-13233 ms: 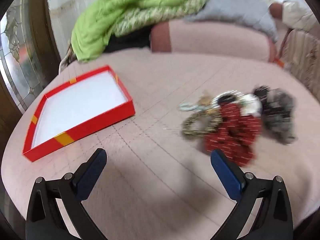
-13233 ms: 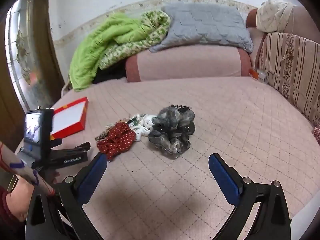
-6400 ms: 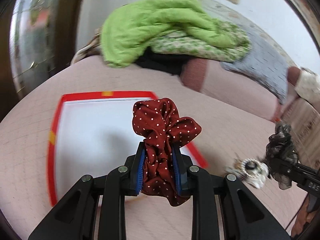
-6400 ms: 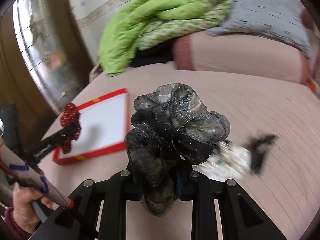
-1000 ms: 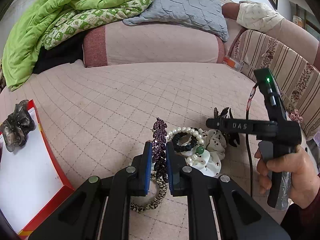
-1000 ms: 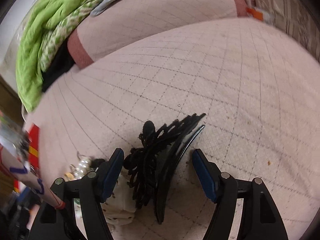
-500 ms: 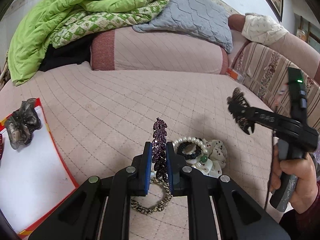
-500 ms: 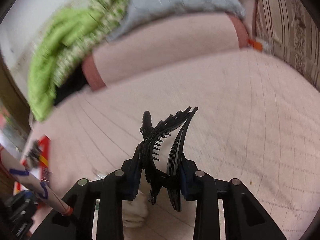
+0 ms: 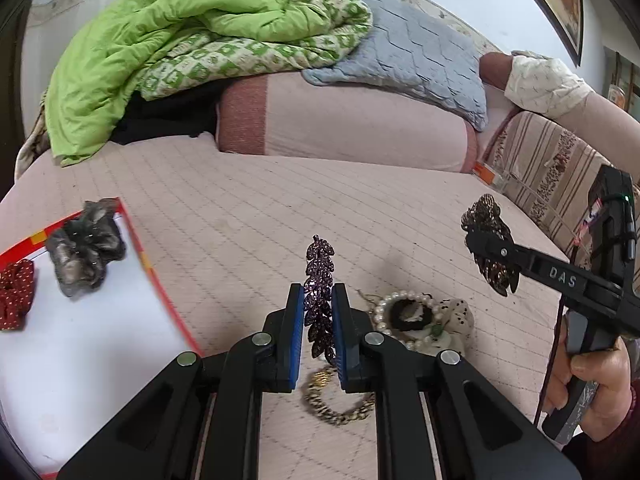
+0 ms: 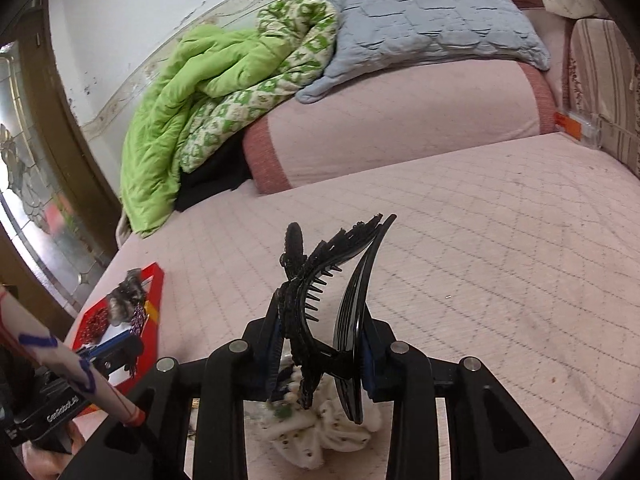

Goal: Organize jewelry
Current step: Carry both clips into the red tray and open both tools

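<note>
My left gripper (image 9: pixel 316 320) is shut on a purple leaf-shaped hair clip (image 9: pixel 319 300), held above the pink bed. My right gripper (image 10: pixel 322 344) is shut on a black claw hair clip (image 10: pixel 332 292), lifted off the bed; it also shows in the left wrist view (image 9: pixel 490 244). The red-rimmed white tray (image 9: pixel 156 280) lies at the left and holds a grey scrunchie (image 9: pixel 84 248) and a red dotted scrunchie (image 9: pixel 14 294). On the bed lie a pearl bracelet (image 9: pixel 400 300), a white dotted scrunchie (image 9: pixel 456 320) and a leopard-print band (image 9: pixel 336 404).
A green quilt (image 9: pixel 160 52), a grey pillow (image 9: pixel 420 56) and a pink bolster (image 9: pixel 340 124) lie at the back. A striped sofa arm (image 9: pixel 552 172) stands at the right. A glass door (image 10: pixel 36 184) is at the left.
My right gripper has closed on the black claw clip and lifted it off the bed. My left gripper keeps the purple clip and has turned slightly left, so more of the tray shows.
</note>
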Available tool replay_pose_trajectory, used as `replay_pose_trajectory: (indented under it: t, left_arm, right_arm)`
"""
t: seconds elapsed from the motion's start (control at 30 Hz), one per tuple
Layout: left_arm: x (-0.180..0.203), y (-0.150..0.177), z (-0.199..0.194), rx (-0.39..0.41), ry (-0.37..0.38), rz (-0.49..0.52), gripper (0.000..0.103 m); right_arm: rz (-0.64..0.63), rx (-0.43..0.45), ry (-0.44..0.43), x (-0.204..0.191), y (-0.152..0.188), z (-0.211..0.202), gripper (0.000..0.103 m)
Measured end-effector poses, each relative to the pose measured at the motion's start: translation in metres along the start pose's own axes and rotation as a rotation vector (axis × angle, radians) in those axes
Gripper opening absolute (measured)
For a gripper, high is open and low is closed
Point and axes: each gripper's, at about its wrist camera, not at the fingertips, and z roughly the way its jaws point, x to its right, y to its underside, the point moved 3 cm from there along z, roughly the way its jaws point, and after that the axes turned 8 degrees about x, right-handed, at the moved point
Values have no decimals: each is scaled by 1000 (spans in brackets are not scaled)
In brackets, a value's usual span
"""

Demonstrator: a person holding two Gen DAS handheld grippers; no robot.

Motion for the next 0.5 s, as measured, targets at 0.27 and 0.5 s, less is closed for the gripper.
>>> replay_pose_trajectory:
  t: [0.27,0.5]
  left_arm:
    - [-41,-6,-29,40,-47,-62,13]
    - [-88,-6,-58,57,-102,-120,13]
  right_arm:
    - [-51,-30,-73,-41,14,-2,34]
    - [-69,-92,-172,-101,35,-3,34]
